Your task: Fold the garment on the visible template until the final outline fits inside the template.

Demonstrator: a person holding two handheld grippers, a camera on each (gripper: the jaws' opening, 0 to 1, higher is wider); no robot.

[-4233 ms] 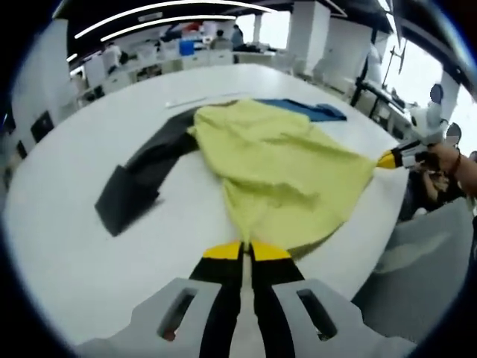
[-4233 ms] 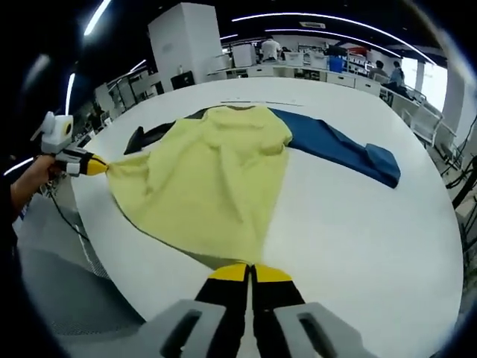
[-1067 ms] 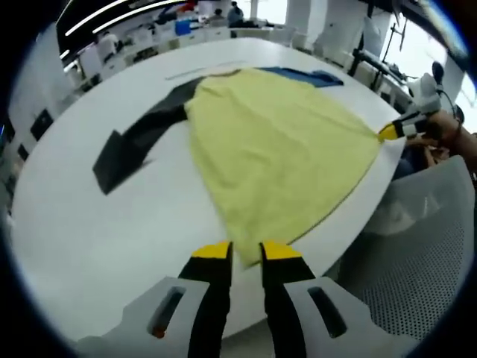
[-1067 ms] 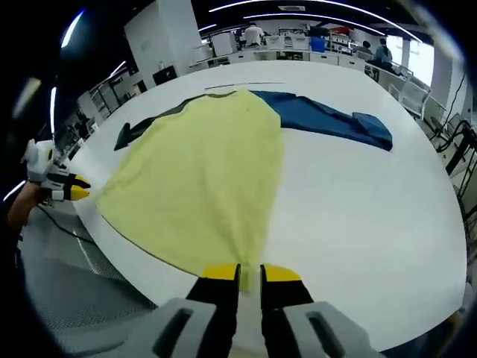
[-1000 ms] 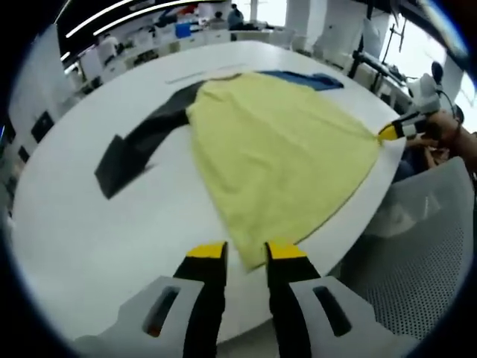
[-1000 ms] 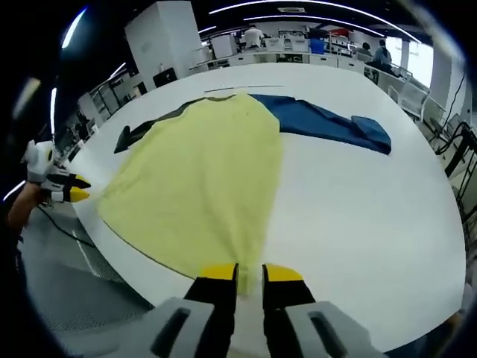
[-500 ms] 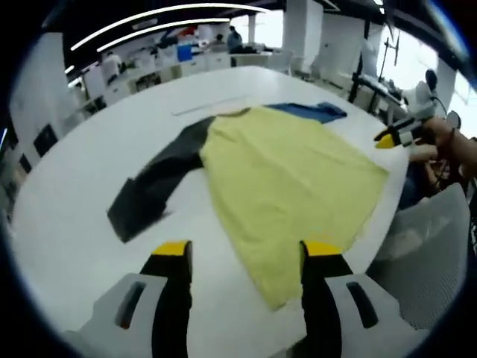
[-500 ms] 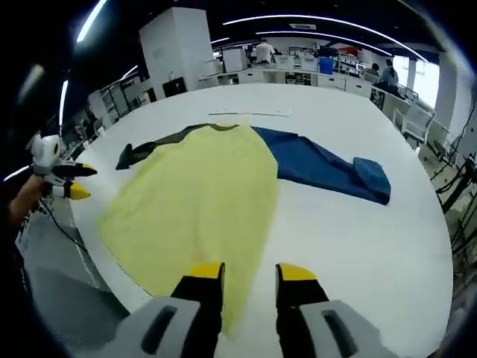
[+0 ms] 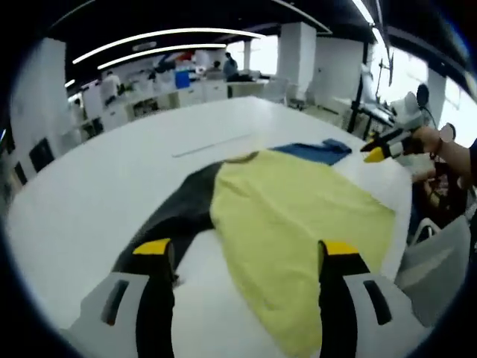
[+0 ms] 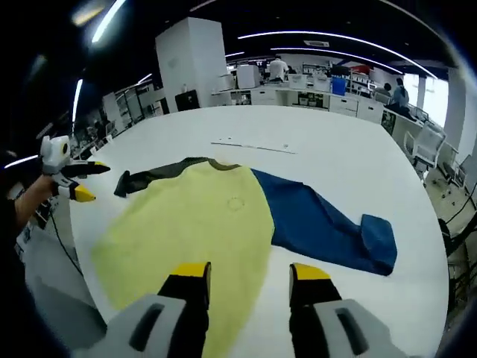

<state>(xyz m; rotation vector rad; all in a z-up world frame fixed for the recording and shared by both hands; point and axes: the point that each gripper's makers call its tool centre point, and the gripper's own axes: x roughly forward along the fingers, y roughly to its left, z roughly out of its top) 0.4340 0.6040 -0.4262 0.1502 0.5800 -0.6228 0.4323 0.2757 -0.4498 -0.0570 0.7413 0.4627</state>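
Hidden or cut off: lower hem of the yellow shirt (image 9: pixel 302 224) runs off the bottom of the left gripper view between the jaws; dark sleeve (image 9: pixel 175 216) partly behind the left jaw there; template outline hard to make out on the white surface.
Garment: spread flat on the white bench (image 10: pixel 335 156), centre of both views; yellow body (image 10: pixel 190 231), dark sleeve (image 10: pixel 153 175) toward upper left of the right gripper view, blue sleeve (image 10: pixel 320 224) reaching to centre right, its cuff folded over.
Left tool (image 9: pixel 242 250): jaws spread wide, nothing between them, above the shirt; also seen at the left edge of the right gripper view (image 10: pixel 80 181), yellow tips parted, held by a hand (image 10: pixel 33 198).
Right tool (image 10: pixel 246 272): jaws wide apart, empty, over the shirt's lower edge; seen at upper right of the left gripper view (image 9: pixel 376 148), tips parted, held by a hand (image 9: pixel 432 142).
Around: thin pale strip (image 10: pixel 253 146) lying on the bench beyond the collar; office desks and people blurred at top; white mesh chair (image 9: pixel 436 253) at lower right of the left gripper view.
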